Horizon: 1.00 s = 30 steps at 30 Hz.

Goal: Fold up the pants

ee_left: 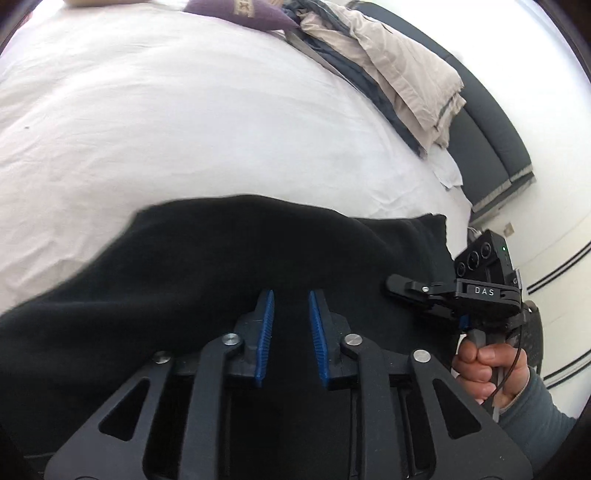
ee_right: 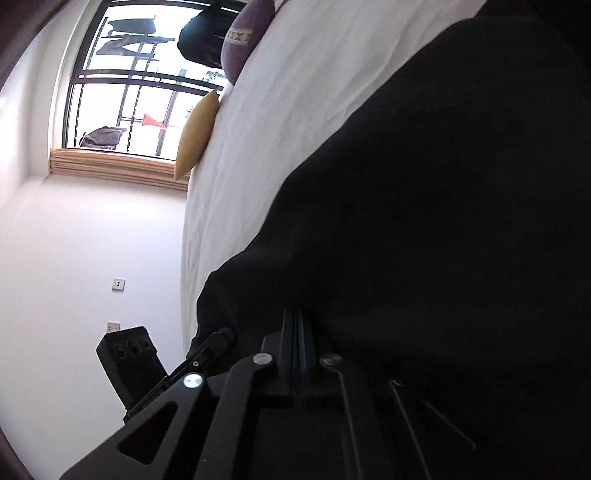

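Black pants (ee_left: 221, 258) lie bunched on the white bed sheet (ee_left: 184, 110) and fill the lower half of the left wrist view. My left gripper (ee_left: 291, 295) hovers over them, its blue pads (ee_left: 266, 325) a small gap apart. Black cloth shows in the gap, but I see no pad pressing on it. My right gripper (ee_left: 391, 285), held by a hand (ee_left: 487, 369), meets the pants' right edge. In the right wrist view its fingers (ee_right: 298, 314) are pressed together at the edge of the pants (ee_right: 443, 184), which drape over them.
A pile of folded beige and grey clothes (ee_left: 399, 66) sits at the far right of the bed beside a dark headboard (ee_left: 487, 140). A purple cushion (ee_left: 240, 11) and a yellow cushion (ee_right: 195, 136) lie at the bed's far end, near a window (ee_right: 129, 74).
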Tool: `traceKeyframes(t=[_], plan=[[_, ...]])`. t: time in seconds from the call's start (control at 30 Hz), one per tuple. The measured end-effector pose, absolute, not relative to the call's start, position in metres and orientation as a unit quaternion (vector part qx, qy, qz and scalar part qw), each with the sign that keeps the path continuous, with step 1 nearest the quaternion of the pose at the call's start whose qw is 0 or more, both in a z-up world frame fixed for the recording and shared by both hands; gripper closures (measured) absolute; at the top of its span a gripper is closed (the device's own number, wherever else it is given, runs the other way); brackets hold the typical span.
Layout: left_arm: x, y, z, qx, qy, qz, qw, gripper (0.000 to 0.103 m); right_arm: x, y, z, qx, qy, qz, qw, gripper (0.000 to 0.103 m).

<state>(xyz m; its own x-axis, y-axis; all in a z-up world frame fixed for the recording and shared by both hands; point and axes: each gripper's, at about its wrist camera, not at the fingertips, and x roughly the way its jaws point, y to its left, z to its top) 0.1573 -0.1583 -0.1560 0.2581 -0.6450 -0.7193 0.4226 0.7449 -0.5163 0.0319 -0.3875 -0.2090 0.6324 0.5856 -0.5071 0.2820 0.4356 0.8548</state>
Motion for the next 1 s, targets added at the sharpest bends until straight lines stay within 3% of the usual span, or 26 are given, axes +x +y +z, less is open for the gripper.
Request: traceKeyframes(t=[0.23,0.3,0.37,0.47,0.5,0.57,0.67,0.7,0.83,0.87,0.9,0.93,1.0], plan=[[0.156,-0.065,-0.142,-0.109,0.48,-0.229,0.84,0.083,-0.033,-0.477,-0.187,0.515,0.369,-0.078,0.77,0.103],[0.145,-0.038,-0.138,-0.133,0.482,-0.194,0.844,0.083,-0.036,-0.47,-0.166,0.482,0.372,-0.081,0.789,0.09],[0.126,-0.018,-0.128,-0.152,0.469,-0.179,0.851,0.083,-0.019,-0.439,-0.152,0.476,0.372,0.002,0.797,0.088],[0.102,-0.02,-0.118,-0.153,0.467,-0.186,0.851,0.083,0.028,-0.356,-0.146,0.436,0.4,0.141,0.794,0.058],[0.097,-0.024,-0.121,-0.142,0.473,-0.19,0.848,0.083,0.043,-0.329,-0.15,0.423,0.415,0.173,0.787,0.054],[0.092,-0.024,-0.132,-0.128,0.481,-0.194,0.846,0.083,0.068,-0.298,-0.17,0.402,0.456,0.194,0.77,0.055],[0.074,-0.002,-0.136,-0.162,0.478,-0.21,0.838,0.083,0.066,-0.322,-0.192,0.443,0.45,0.161,0.759,0.097],[0.067,0.006,-0.134,-0.159,0.476,-0.207,0.84,0.083,0.055,-0.342,-0.196,0.455,0.445,0.136,0.759,0.103],[0.05,0.045,-0.13,-0.154,0.468,-0.176,0.852,0.083,-0.011,-0.432,-0.193,0.495,0.396,0.012,0.773,0.103],[0.046,0.046,-0.125,-0.146,0.466,-0.161,0.858,0.083,-0.026,-0.446,-0.185,0.494,0.391,-0.023,0.776,0.1],[0.04,0.048,-0.118,-0.142,0.461,-0.155,0.862,0.083,-0.038,-0.454,-0.175,0.489,0.387,-0.043,0.78,0.088],[0.035,0.045,-0.109,-0.145,0.452,-0.169,0.864,0.083,-0.037,-0.454,-0.168,0.49,0.38,-0.028,0.784,0.084],[0.026,0.03,-0.093,-0.147,0.436,-0.212,0.862,0.083,-0.034,-0.426,-0.154,0.491,0.375,0.053,0.784,0.061]])
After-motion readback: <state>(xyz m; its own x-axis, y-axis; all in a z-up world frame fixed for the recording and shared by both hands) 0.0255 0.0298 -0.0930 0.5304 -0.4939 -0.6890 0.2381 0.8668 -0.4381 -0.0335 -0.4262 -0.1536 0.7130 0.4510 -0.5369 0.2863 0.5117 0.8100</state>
